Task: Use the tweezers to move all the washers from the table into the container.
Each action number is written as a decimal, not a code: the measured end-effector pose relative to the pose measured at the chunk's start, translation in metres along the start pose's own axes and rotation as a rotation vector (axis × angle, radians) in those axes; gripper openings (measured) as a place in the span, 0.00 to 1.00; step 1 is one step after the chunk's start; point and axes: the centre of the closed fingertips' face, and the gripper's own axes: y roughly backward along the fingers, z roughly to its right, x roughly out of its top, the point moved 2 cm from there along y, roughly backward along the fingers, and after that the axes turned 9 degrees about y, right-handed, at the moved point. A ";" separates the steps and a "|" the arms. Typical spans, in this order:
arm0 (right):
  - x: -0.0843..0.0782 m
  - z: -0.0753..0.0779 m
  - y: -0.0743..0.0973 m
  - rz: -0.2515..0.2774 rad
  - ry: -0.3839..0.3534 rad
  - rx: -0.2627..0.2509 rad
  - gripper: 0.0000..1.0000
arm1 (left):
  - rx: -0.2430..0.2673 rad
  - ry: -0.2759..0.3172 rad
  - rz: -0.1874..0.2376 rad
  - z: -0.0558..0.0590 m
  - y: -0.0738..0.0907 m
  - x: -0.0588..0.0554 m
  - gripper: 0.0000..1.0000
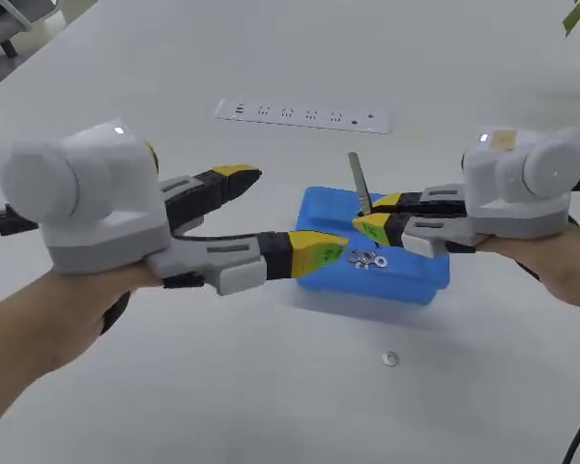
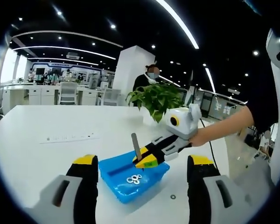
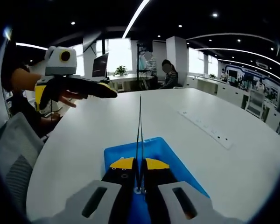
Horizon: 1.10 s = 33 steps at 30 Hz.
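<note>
**washers mostly in the tub, one on the table**

the washers [image 1: 367,259] sit in a small cluster inside the blue container [image 1: 406,275], on its near side. one lone washer [image 1: 391,360] lies on the white table [image 1: 271,387], in front of the container and clear of it. the left gripper view gives the same layout from low down: the cluster in the tub, the stray one on the table.

the tweezers [image 1: 357,182] are clamped in the right gripper [image 1: 365,218], its yellow-tipped jaws pinched tight around them. in the head view they stick up at a slant above the container. the right gripper view adds something: looking straight down them, the two thin arms run side by side out past the far edge of the blue tub. can't tell if the tips hold anything.

the left gripper [image 1: 300,213] is spread wide with nothing in it, one jaw over the container's left corner, the other out over bare table. each gripper is in a bare hand, and they come in from opposite sides, tips pointed at each other.

further back lies a white power strip [image 1: 304,114]; its markings are too small to read. the left gripper view also catches a potted plant [image 2: 156,100] behind the right gripper.
</note>
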 end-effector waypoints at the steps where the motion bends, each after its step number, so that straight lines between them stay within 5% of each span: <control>1: 0.000 -0.001 0.000 -0.002 0.014 0.006 0.07 | -0.010 0.005 -0.001 -0.001 -0.006 0.001 0.79; 5: 0.001 -0.003 0.002 0.000 0.028 0.025 0.07 | -0.084 0.033 -0.009 0.004 -0.024 0.003 0.72; 8: 0.001 -0.007 0.004 0.009 0.028 0.048 0.07 | -0.122 0.018 -0.042 0.004 -0.034 0.002 0.60; 11: 0.001 -0.014 0.005 0.026 0.026 0.087 0.07 | -0.199 0.045 -0.021 0.013 -0.039 0.009 0.43; 13: 0.000 -0.017 0.005 0.032 0.026 0.105 0.07 | -0.207 0.050 -0.030 0.013 -0.043 0.009 0.36; 22: 0.003 -0.024 0.005 0.050 0.036 0.140 0.07 | -0.269 -0.043 -0.114 0.023 -0.046 -0.002 0.19; 25: 0.003 -0.026 0.005 0.048 0.056 0.149 0.07 | -0.268 -0.077 -0.112 0.023 -0.047 -0.001 0.09; 33: 0.004 -0.024 0.004 0.040 0.071 0.126 0.08 | -0.284 -0.237 -0.129 0.028 -0.050 -0.001 0.07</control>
